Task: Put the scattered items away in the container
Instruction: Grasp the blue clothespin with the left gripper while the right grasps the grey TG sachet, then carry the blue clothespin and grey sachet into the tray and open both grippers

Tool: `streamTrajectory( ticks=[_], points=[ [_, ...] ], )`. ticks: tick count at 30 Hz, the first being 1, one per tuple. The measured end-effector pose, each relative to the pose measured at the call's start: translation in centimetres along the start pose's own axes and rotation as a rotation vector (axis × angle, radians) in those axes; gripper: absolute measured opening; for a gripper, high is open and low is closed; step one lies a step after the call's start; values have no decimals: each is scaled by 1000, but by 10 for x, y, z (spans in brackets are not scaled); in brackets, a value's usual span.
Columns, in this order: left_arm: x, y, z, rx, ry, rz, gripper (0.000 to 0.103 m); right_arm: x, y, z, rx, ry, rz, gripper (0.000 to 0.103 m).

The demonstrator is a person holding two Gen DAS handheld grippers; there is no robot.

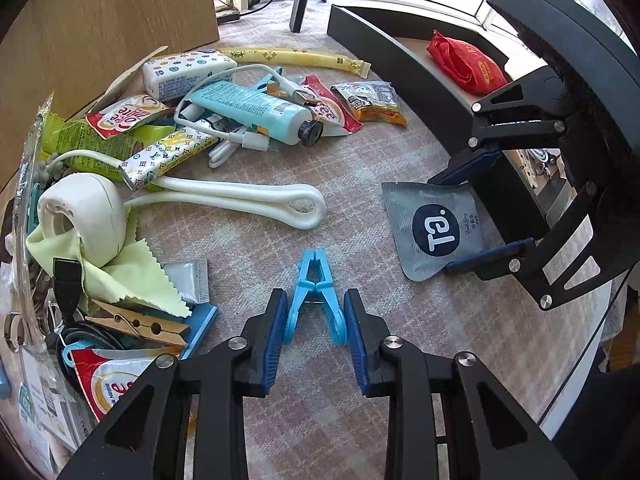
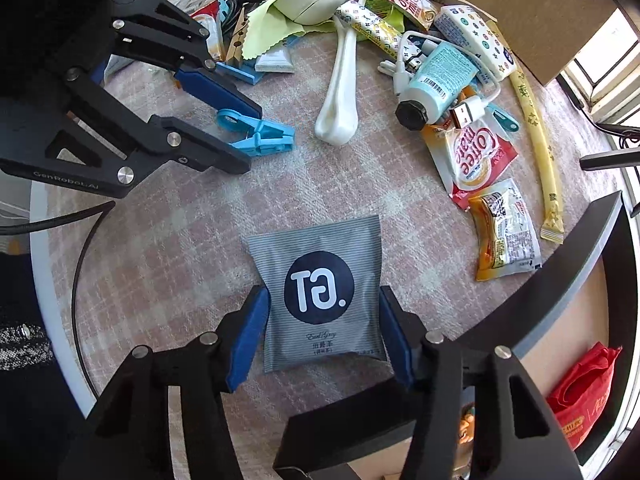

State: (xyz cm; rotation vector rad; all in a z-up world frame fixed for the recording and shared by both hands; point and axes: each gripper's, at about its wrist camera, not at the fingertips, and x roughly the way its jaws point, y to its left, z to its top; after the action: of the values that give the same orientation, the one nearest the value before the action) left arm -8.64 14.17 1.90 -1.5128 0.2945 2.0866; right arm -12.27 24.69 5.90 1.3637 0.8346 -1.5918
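My left gripper (image 1: 316, 320) has its blue pads on both handles of a light blue plastic clothes peg (image 1: 316, 294), which lies on the checked cloth; the peg also shows in the right wrist view (image 2: 256, 134). My right gripper (image 2: 322, 328) has its pads on both sides of a grey striped tea sachet (image 2: 320, 294) with a dark round logo; the sachet also shows in the left wrist view (image 1: 434, 228). The black-walled container (image 1: 400, 54) stands at the right, with a red pouch (image 1: 464, 62) inside it.
Scattered items lie at the far left: a blue-green tube (image 1: 256, 110), white cable (image 1: 224, 80), white strap loop (image 1: 256, 198), creamer sachets (image 1: 124, 114), a yellow stick pack (image 1: 296, 56), a wooden peg (image 1: 136, 322) and a green cloth (image 1: 132, 276). A cardboard box (image 1: 104, 20) stands behind.
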Motion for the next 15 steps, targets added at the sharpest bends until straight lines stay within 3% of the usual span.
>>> streamTrajectory(
  ticks=[1,7,10,15],
  points=[
    [-1,-1,-3,-11,-4,-2,27,-3,-4,1,24,-8,9,34],
    [-5,0,-12,-35,-14,-5,27,-11,-18,4,83,-13,51,13],
    [-7,1,-14,-47,-20,-2,27,-14,-16,-6,100,-24,53,6],
    [-18,3,-16,-69,-51,-4,27,-27,-5,-9,142,-63,57,5]
  ],
)
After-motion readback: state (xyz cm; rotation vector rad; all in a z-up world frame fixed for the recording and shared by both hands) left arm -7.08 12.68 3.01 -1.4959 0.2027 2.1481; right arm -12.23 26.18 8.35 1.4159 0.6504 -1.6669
